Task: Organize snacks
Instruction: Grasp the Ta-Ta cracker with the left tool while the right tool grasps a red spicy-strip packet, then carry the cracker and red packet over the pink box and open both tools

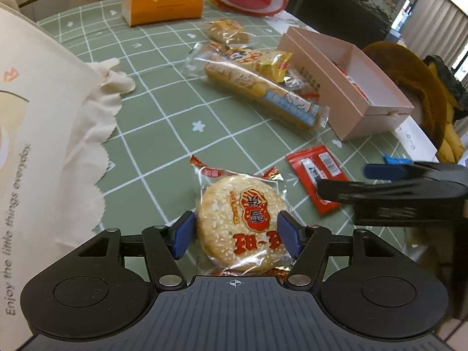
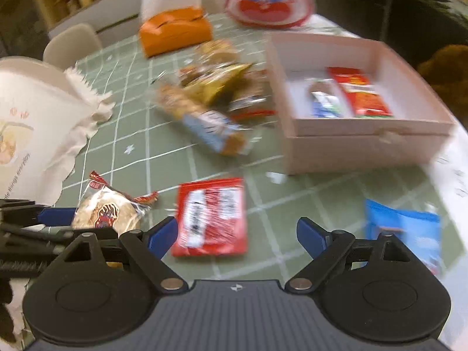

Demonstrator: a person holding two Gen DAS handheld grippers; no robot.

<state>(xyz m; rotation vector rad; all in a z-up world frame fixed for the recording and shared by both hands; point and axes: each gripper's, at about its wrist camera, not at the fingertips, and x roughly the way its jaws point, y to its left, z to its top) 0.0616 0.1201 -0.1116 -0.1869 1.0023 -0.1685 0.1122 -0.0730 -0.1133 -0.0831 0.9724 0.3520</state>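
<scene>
At the left, a cream bag (image 1: 44, 122) crowded the surface (image 1: 163, 122), and just beside it the left hand-held gripper (image 1: 235, 234) stood apart around a round rice cracker (image 1: 242, 222), pads not visibly pressing. Right of that, the right hand-held gripper (image 2: 237, 234) gaped over a red packet (image 2: 212, 216), its long axis running near to far, with bare surface before the pink box (image 2: 365, 143) at far right.

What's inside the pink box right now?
The pink box holds two packets lying side by side: a red one and a blue-and-white one. The rest of its floor looks bare, though the near wall hides the strip just behind it.
</scene>
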